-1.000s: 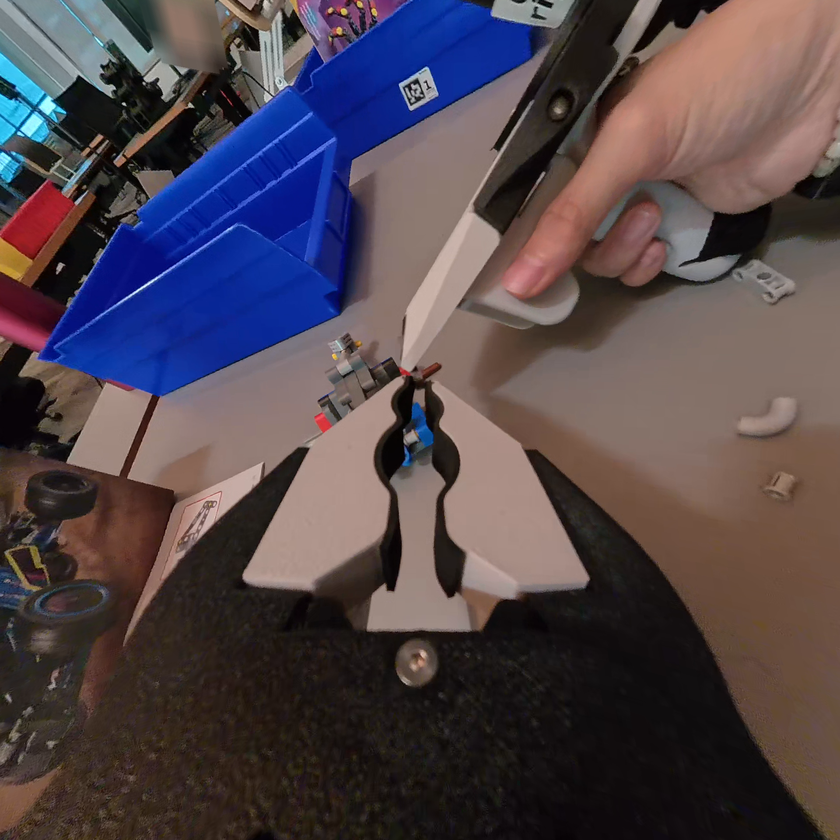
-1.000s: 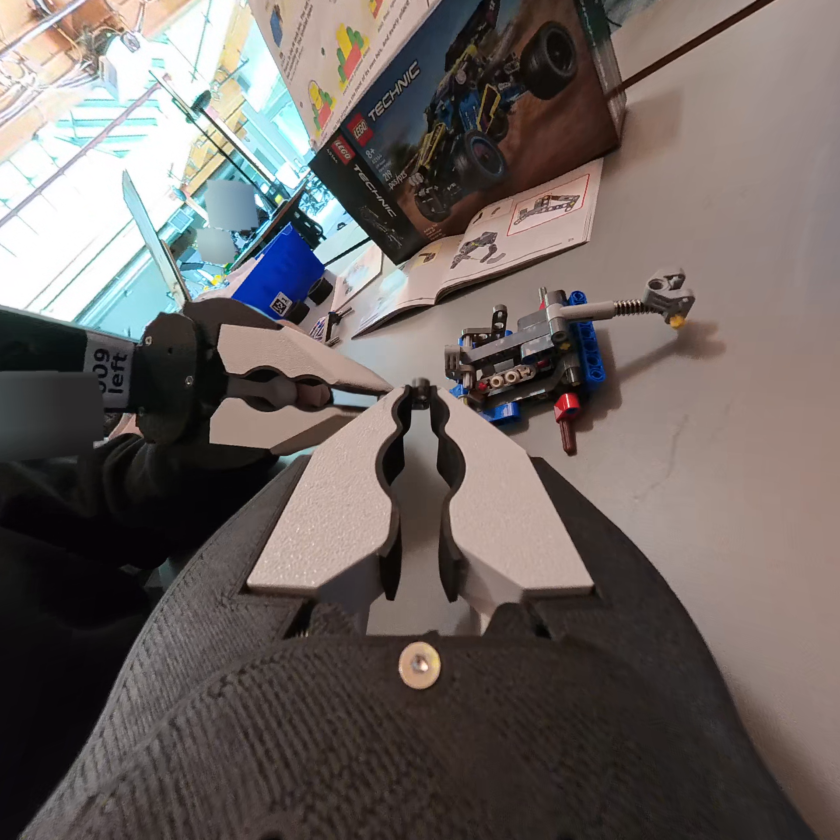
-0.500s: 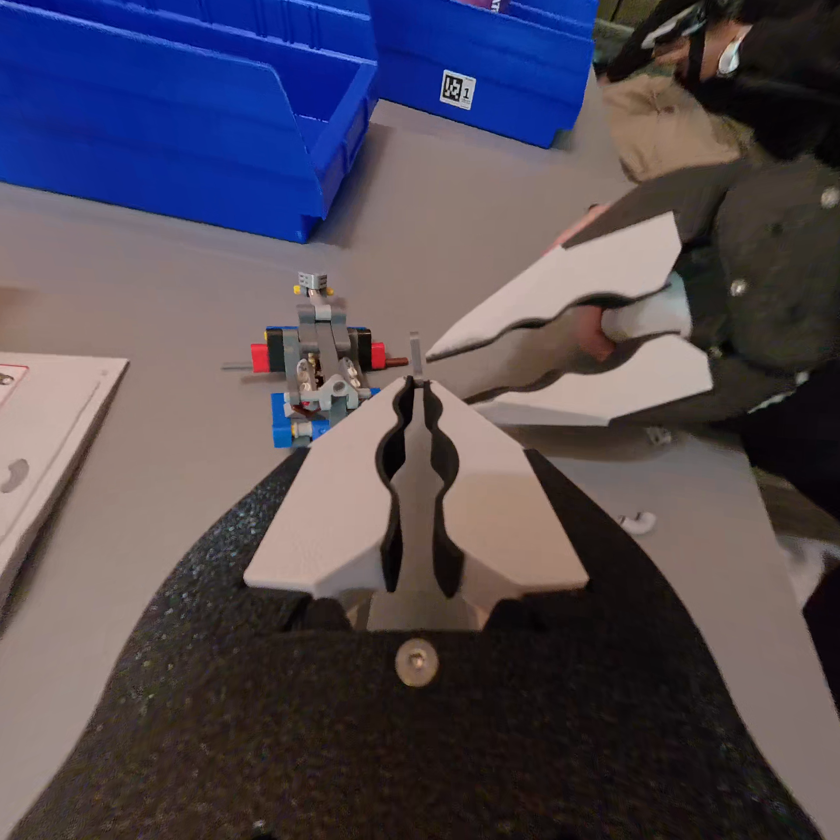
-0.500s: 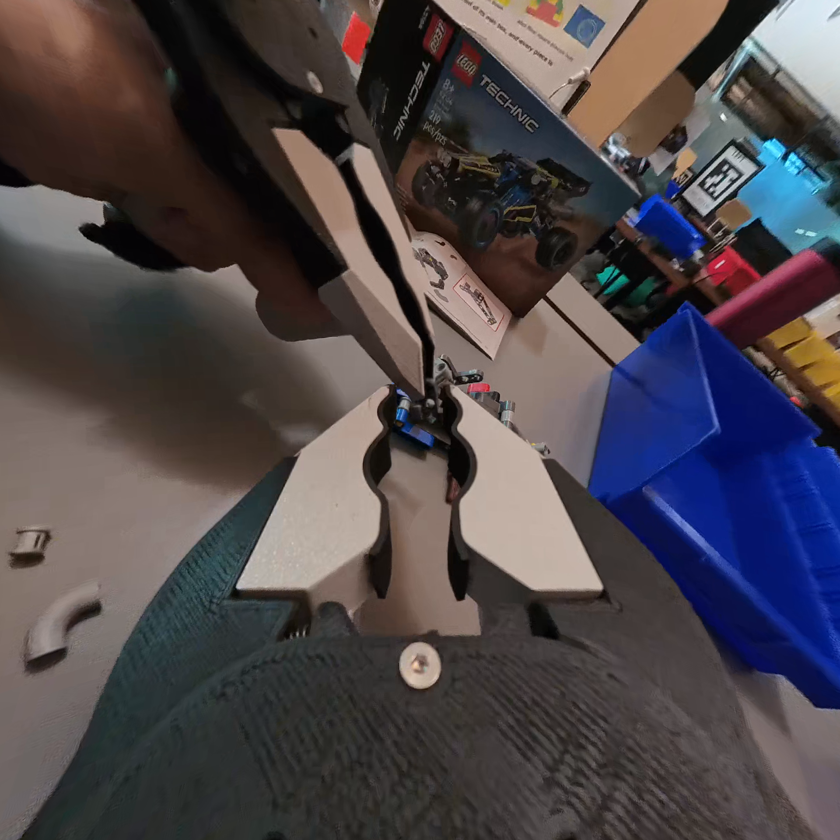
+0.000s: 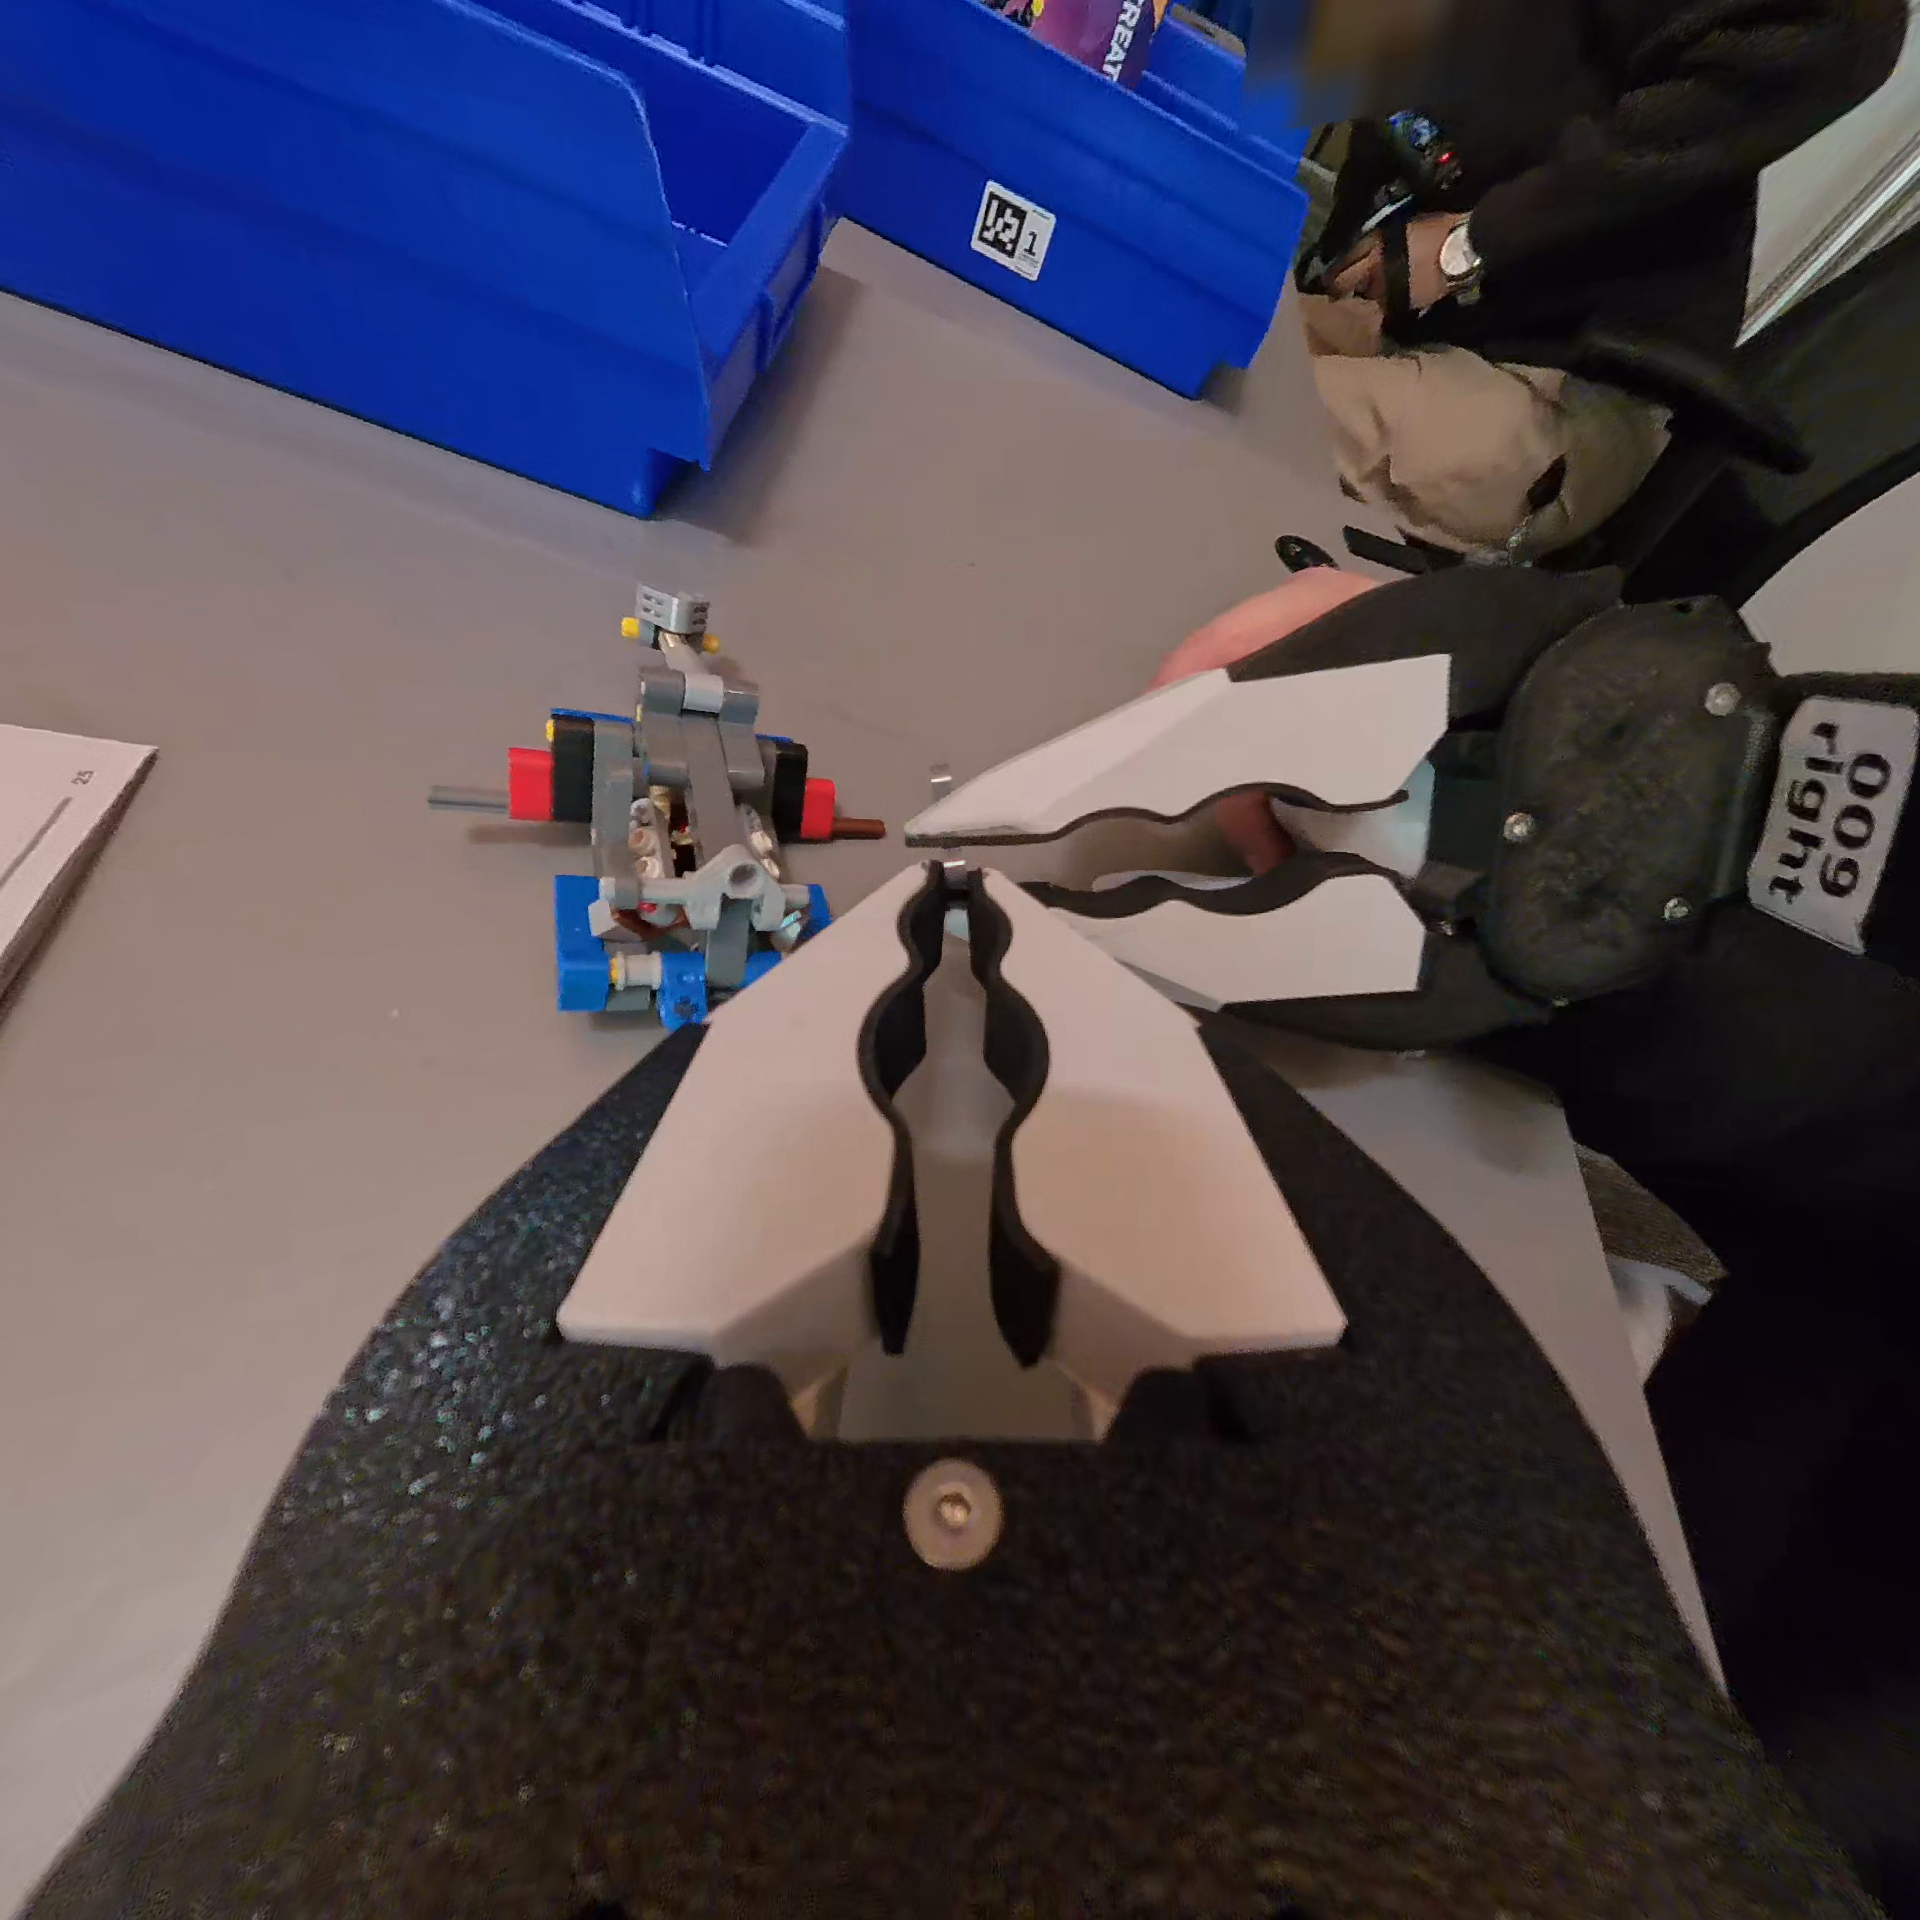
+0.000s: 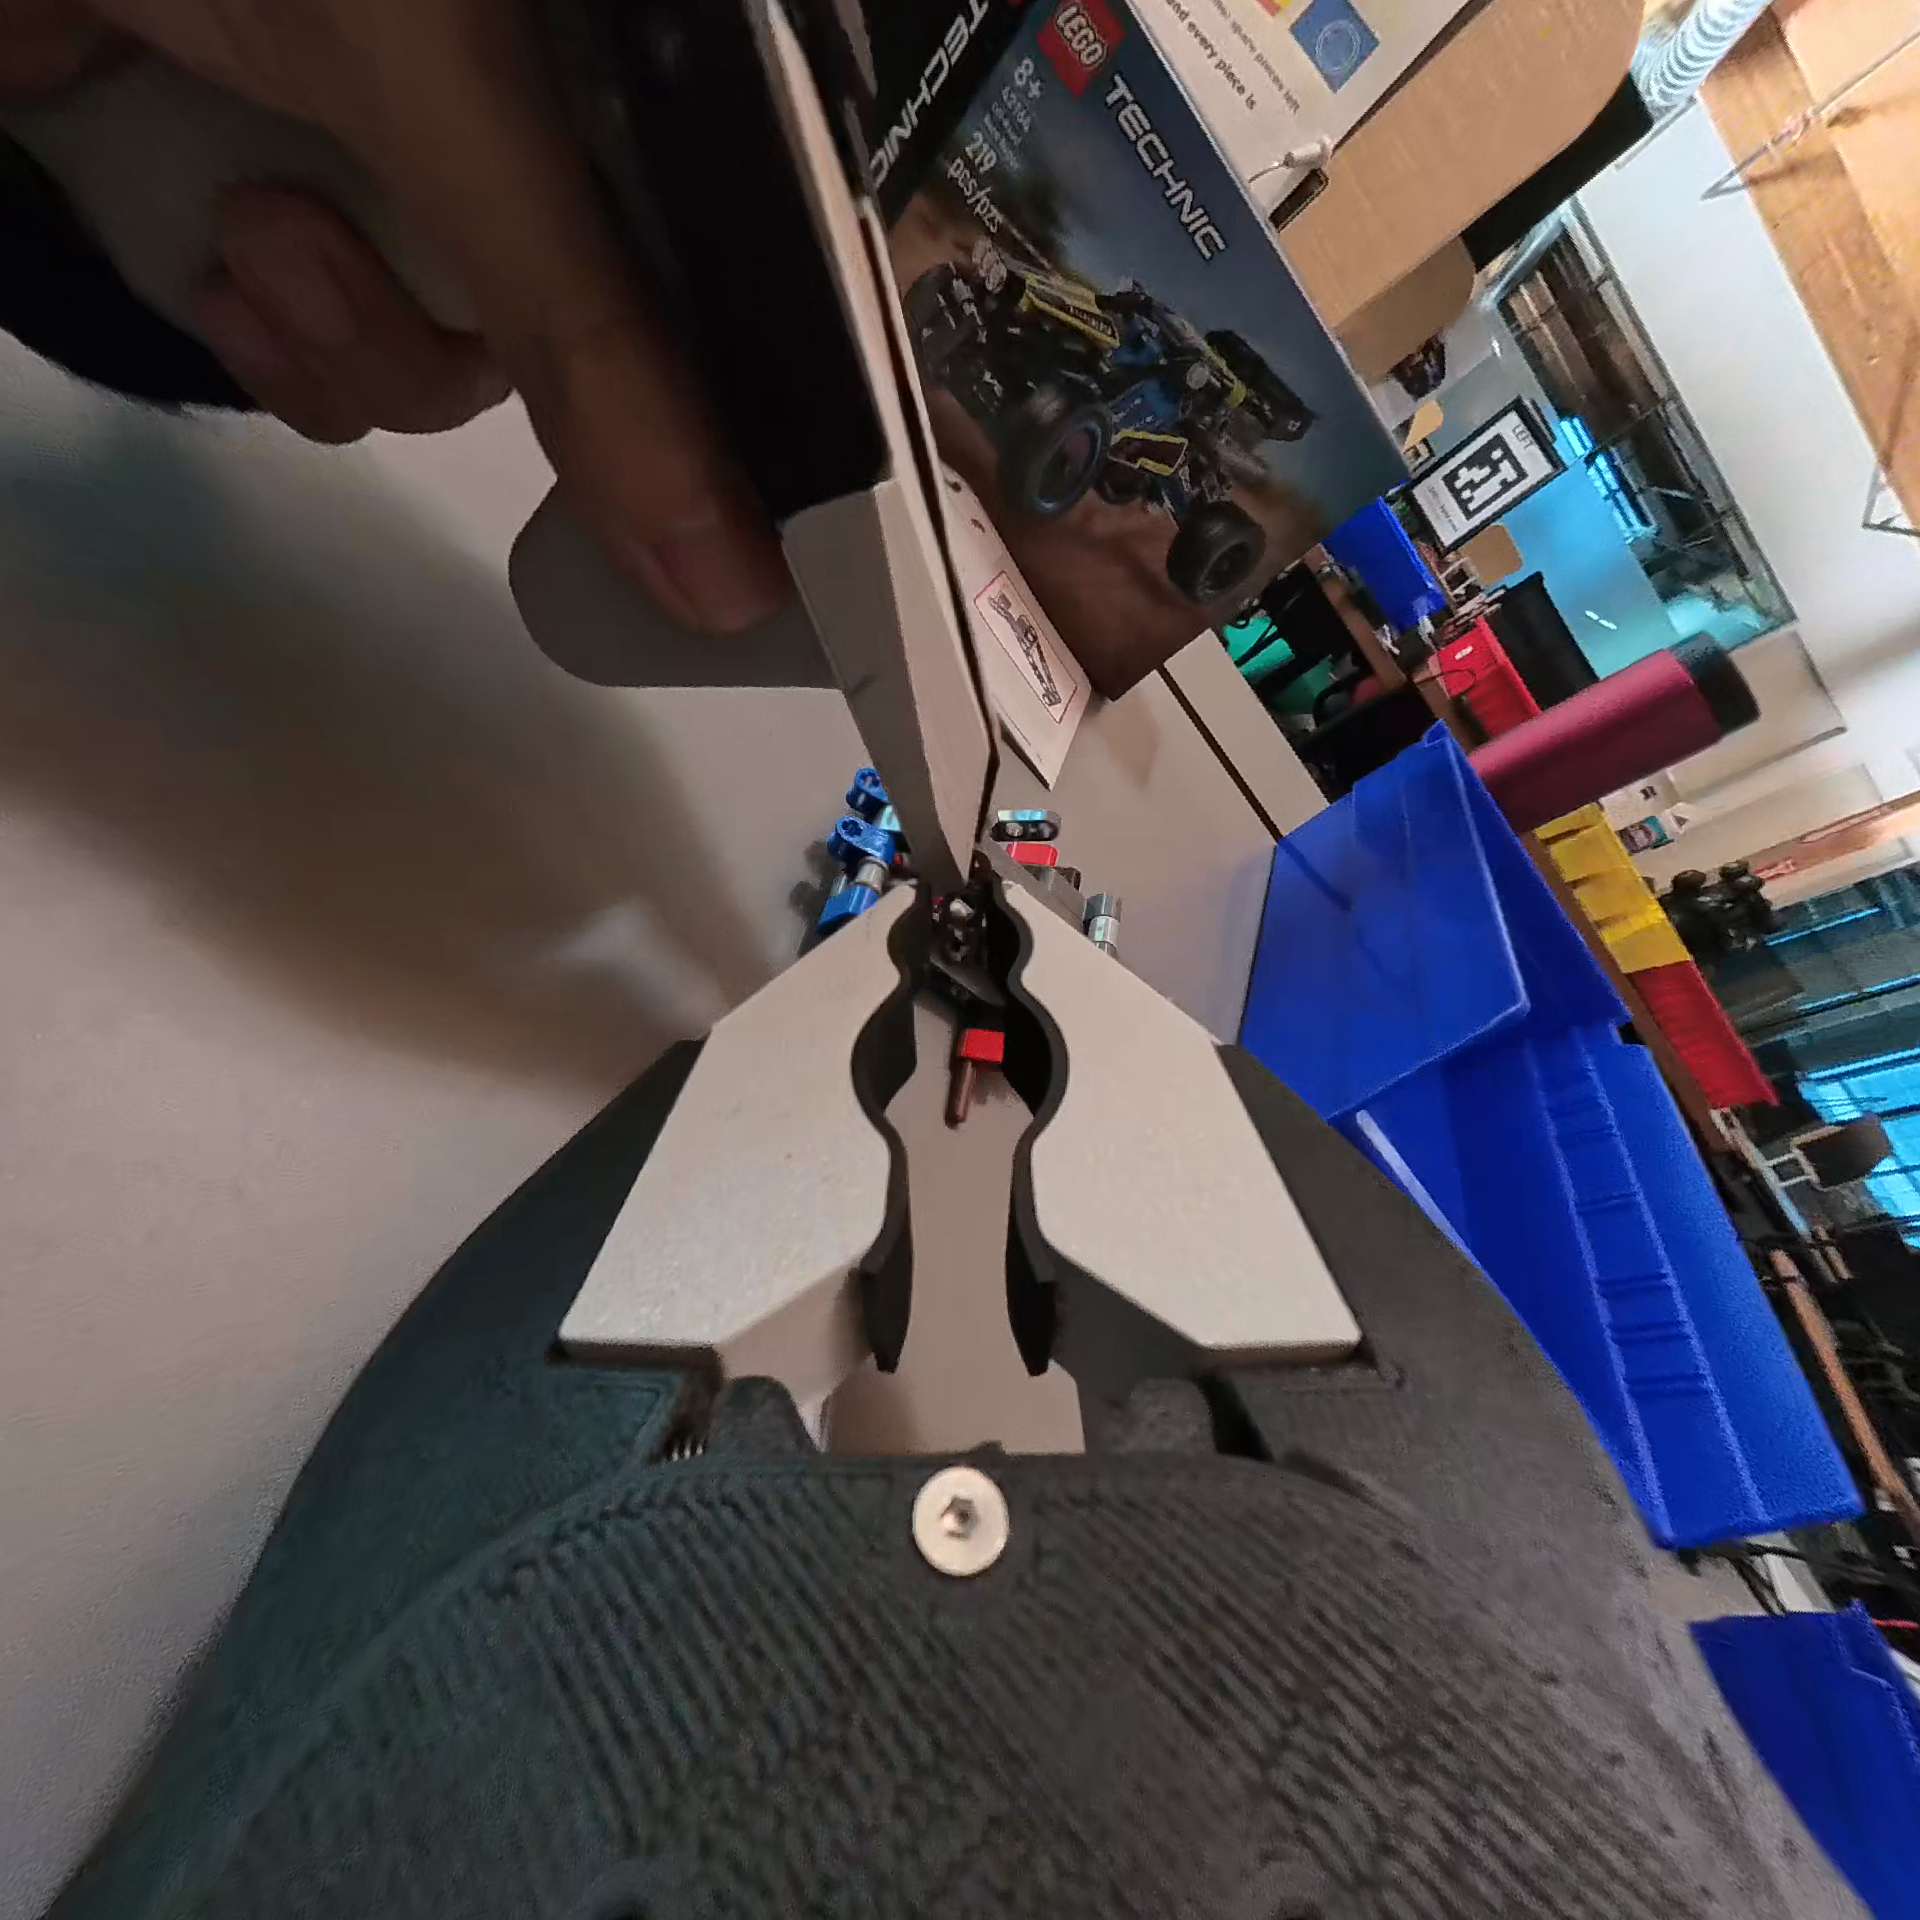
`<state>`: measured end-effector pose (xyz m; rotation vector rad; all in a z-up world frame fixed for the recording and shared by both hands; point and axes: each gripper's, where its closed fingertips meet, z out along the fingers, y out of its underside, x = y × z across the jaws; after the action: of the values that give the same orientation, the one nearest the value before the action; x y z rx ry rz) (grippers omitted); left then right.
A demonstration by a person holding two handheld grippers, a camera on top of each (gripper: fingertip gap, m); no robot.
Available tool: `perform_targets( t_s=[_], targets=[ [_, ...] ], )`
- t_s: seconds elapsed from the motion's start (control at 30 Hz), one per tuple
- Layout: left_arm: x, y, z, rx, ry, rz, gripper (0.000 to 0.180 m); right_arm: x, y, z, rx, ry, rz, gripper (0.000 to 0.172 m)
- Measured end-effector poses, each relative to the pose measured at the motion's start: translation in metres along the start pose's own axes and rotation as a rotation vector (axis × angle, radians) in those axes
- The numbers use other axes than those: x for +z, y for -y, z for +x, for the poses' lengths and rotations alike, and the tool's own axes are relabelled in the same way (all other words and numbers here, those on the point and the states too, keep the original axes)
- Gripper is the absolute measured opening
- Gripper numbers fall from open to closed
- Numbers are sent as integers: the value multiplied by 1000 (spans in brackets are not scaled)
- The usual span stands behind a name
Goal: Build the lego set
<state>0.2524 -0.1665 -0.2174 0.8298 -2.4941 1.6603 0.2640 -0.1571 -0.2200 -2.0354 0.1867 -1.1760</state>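
Observation:
My left gripper [image 5: 948, 883] is shut on a small thin grey piece [image 5: 940, 777] that sticks out past its tips, above the grey table [image 5: 260, 1143]. My right gripper [image 6: 961, 899] comes in from the right, and its upper finger [image 5: 1143, 758] lies across that piece just beyond the left tips. The right jaws stand close together. I cannot tell whether the right pads press on the piece. In the right wrist view the left gripper's fingers [image 6: 914, 675] point down into the right tips. A small brick-built model [image 5: 675, 821] of grey, blue, red and black parts lies on the table just left of both grippers. It also shows in the right wrist view [image 6: 857, 868].
Blue storage bins [image 5: 416, 260] stand along the table's far side and also show in the right wrist view [image 6: 1507, 1039]. An open instruction booklet [image 5: 52, 831] lies at the left. A printed set box [image 6: 1122, 343] stands behind it. A person's dark sleeve is at the right. The tips of both grippers are at nearly the same place.
The right jaws stood wide open half a second ago and have since narrowed around the left gripper's tips. The left gripper has stayed shut on the grey piece. The model has not moved.

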Motion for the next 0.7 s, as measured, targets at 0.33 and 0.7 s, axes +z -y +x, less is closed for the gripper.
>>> perform_targets(
  t_s=[0.33, 0.7],
  targets=[
    [-1, 3, -2, 23, 53, 24, 0, 1, 2, 4, -67, -64, -16, 6],
    [-5, 5, -5, 140, 100, 9, 6, 1, 2, 6, -13, -68, -5, 4]
  ],
)
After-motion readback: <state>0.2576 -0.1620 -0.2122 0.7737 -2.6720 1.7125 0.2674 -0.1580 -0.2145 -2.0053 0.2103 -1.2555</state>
